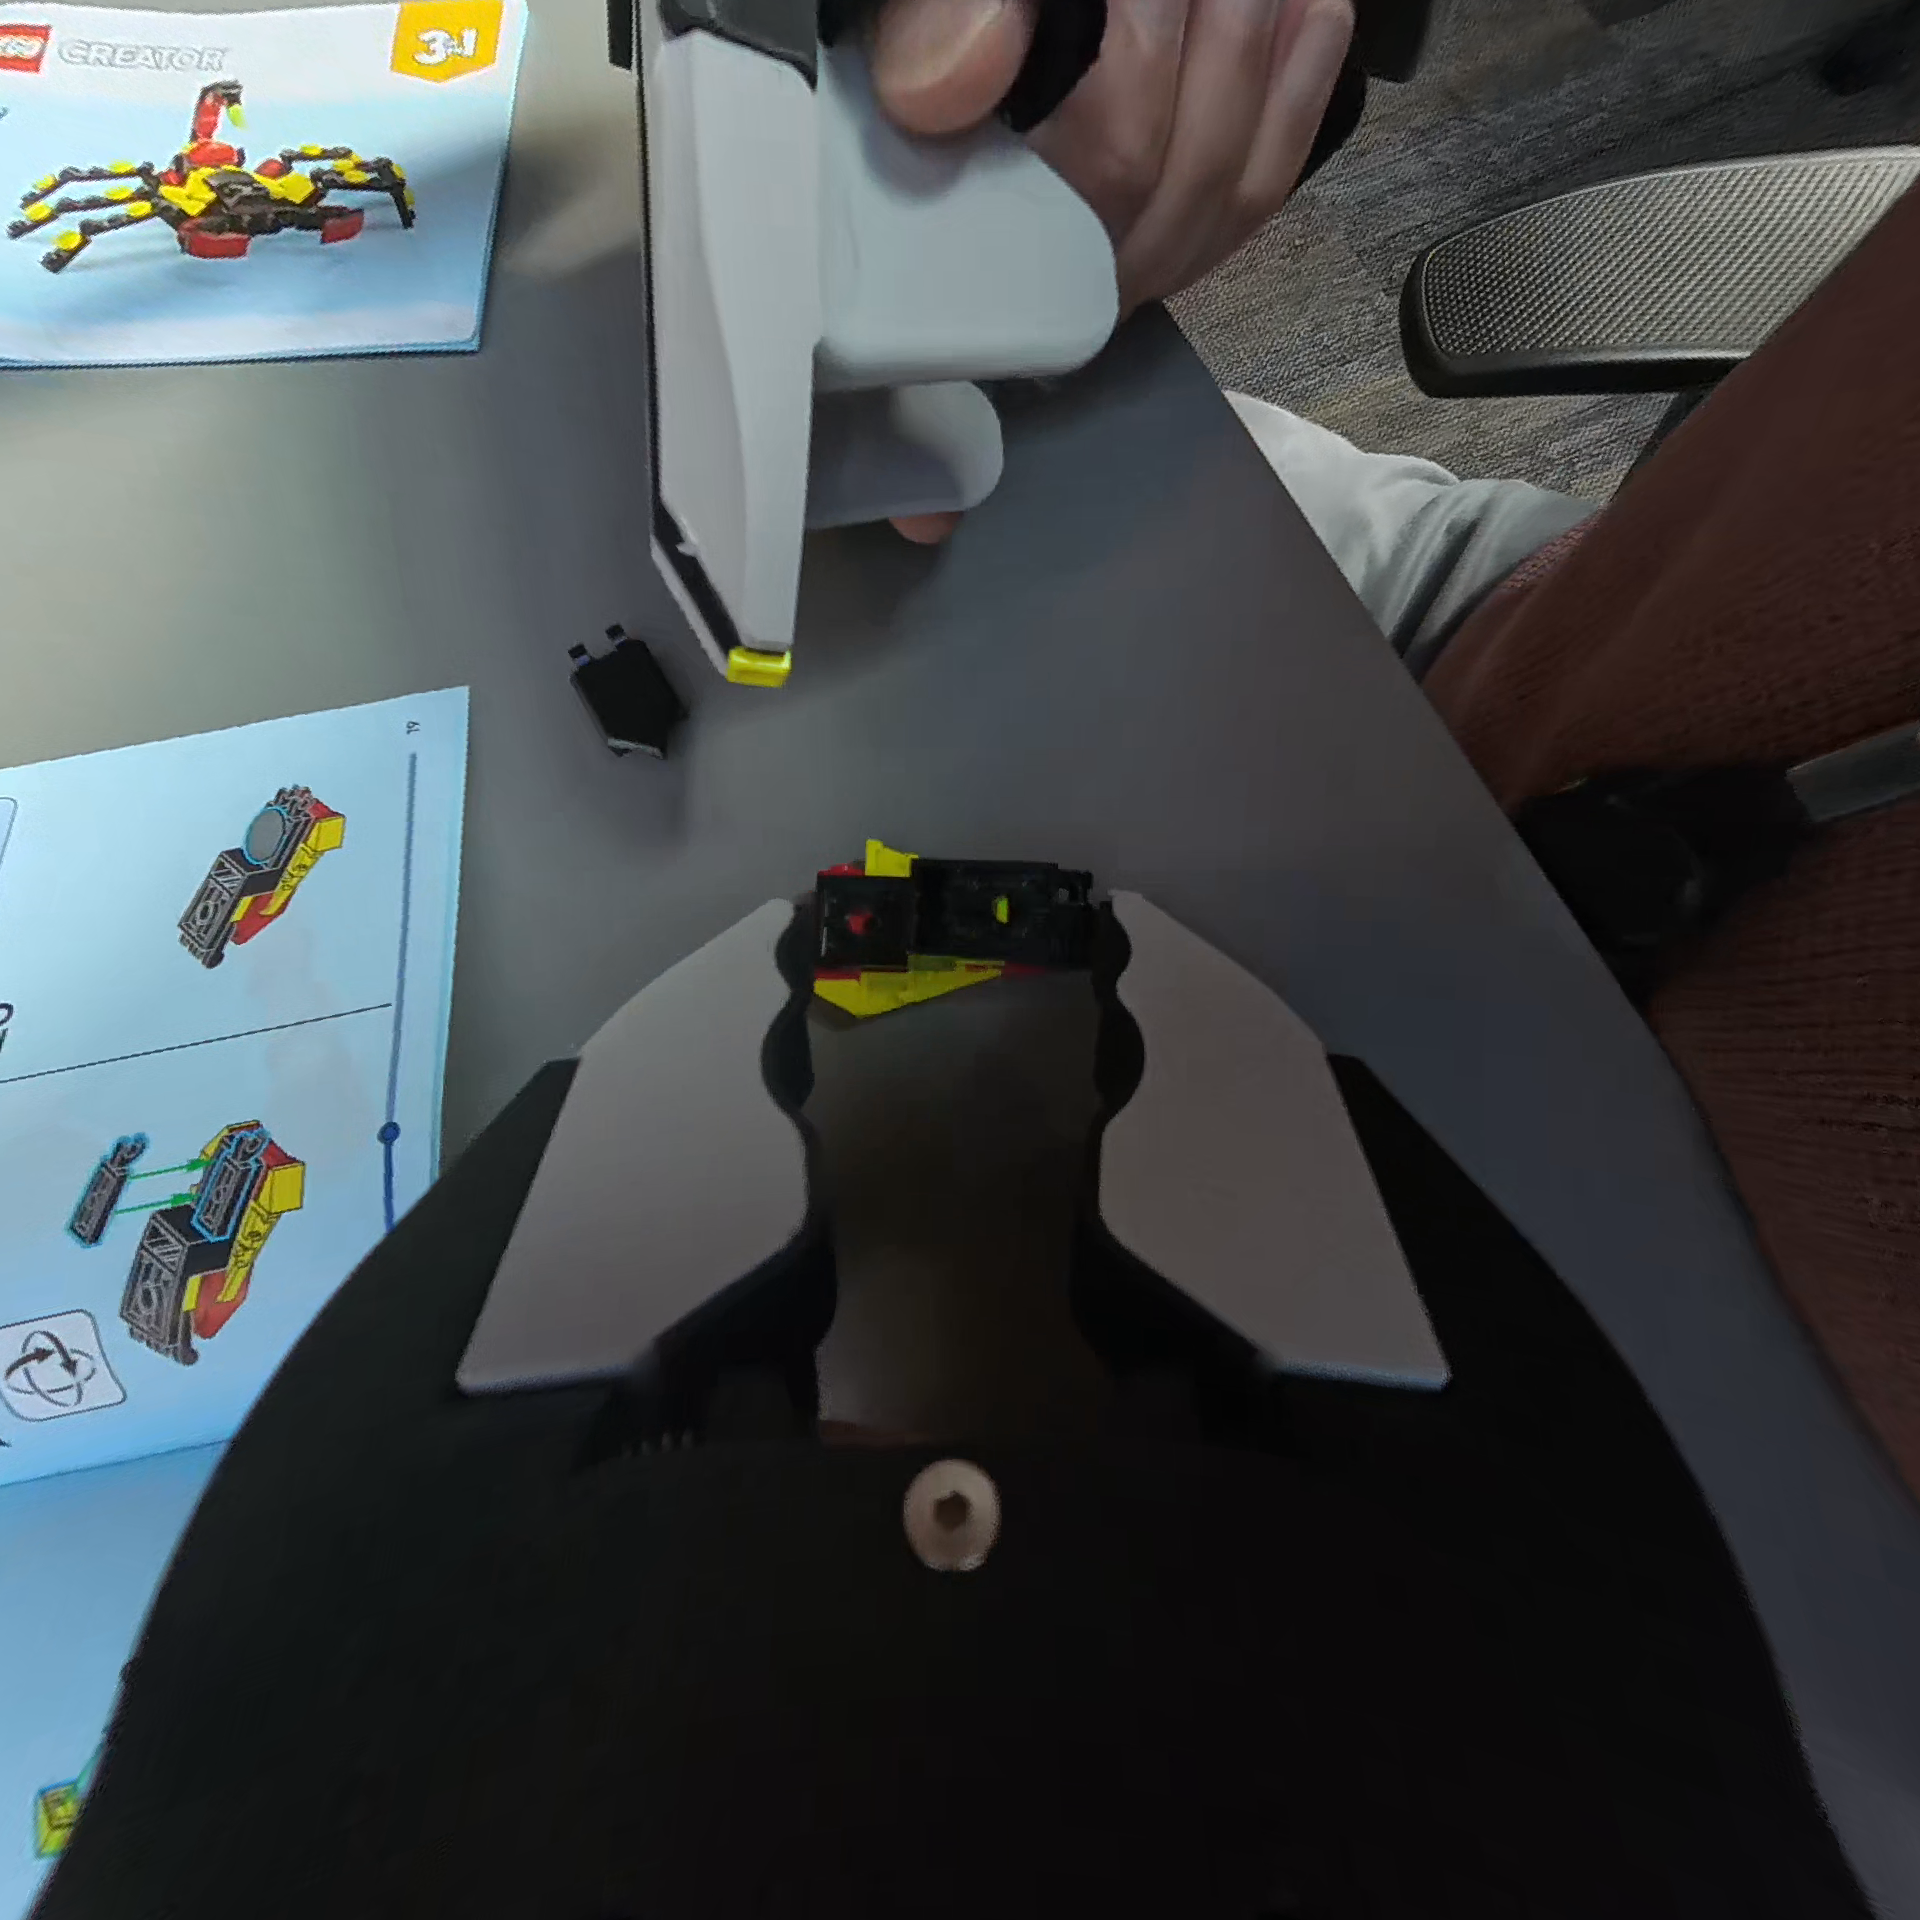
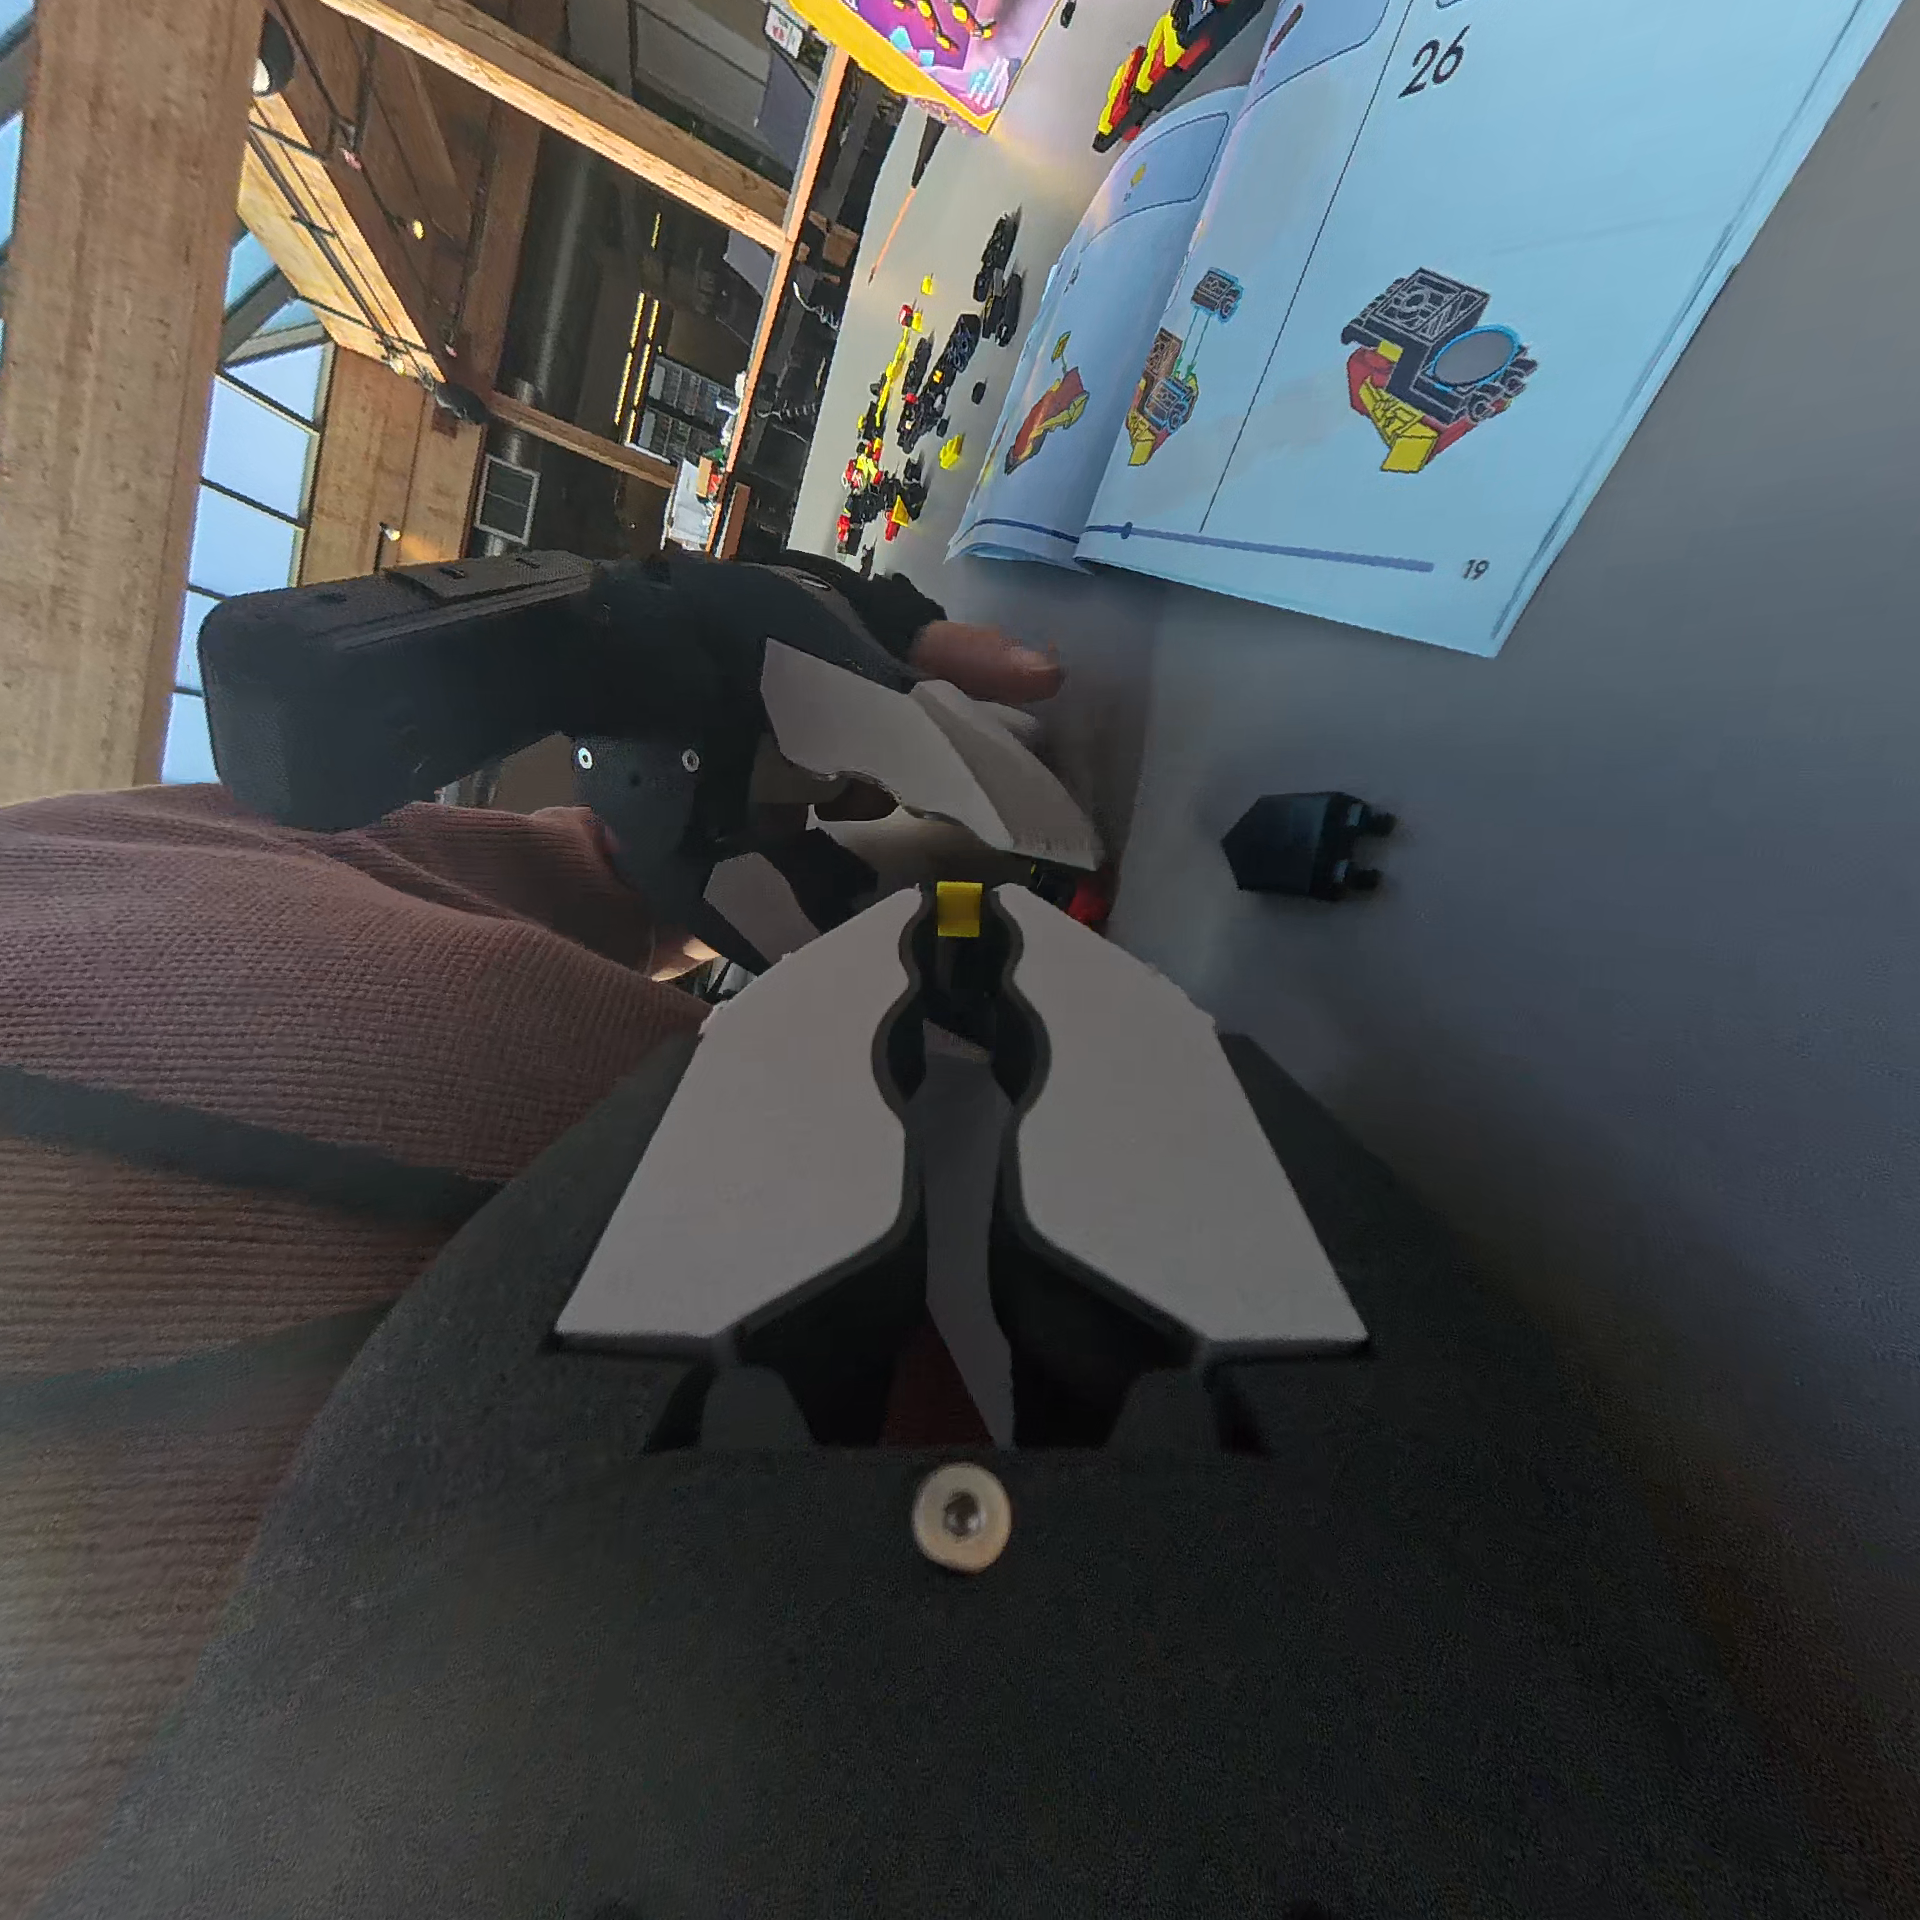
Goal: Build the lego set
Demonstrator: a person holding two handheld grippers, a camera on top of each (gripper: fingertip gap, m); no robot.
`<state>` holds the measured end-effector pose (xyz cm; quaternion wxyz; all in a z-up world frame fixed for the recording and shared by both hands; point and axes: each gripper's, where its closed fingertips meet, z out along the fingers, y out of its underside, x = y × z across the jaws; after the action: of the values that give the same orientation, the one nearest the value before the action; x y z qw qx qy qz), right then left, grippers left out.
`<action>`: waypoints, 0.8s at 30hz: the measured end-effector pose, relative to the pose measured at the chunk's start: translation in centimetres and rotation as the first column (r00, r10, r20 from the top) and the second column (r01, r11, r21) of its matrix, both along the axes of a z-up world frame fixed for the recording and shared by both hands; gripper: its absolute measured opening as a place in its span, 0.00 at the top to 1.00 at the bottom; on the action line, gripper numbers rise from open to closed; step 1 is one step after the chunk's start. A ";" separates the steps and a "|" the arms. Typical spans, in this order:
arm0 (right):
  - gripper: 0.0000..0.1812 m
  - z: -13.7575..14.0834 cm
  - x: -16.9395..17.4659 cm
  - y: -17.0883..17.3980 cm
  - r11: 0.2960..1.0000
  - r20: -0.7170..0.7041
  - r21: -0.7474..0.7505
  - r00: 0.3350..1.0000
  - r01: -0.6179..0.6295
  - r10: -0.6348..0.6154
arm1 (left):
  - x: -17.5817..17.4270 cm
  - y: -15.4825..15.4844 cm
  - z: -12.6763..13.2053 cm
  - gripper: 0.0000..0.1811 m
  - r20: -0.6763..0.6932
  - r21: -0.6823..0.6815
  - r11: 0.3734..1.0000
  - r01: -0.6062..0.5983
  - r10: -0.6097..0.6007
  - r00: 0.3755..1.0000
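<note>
gripping a black, red and yellow lego assembly (image 1: 951, 920), the left gripper (image 1: 951, 914) sits near the black hinge piece (image 1: 627, 694); right gripper (image 2: 958, 909) pinches a small yellow brick (image 2: 958, 907).

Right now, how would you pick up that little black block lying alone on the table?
Pinch the black block across its two flat long sides, coming straight down from above. It lies flat on the table, and its small prongs at one end look too tiny to hold.

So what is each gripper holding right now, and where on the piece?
Left gripper clamps the partly built model by its two ends. Right gripper pinches a small yellow piece by its sides, at the fingertips.
</note>
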<state>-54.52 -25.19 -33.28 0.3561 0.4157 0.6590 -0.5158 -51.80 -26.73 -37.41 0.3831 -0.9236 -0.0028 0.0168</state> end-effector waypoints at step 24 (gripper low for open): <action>0.96 1.9 2.3 1.5 0.988 -0.067 -0.132 0.993 0.087 -0.096 | 1.4 3.7 5.6 0.72 -0.286 0.234 0.969 0.083 -0.013 0.958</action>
<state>-52.22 -23.69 -31.36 0.3338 0.4026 0.6172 -0.5878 -50.36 -22.99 -31.82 0.4905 -0.8573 0.0724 0.1385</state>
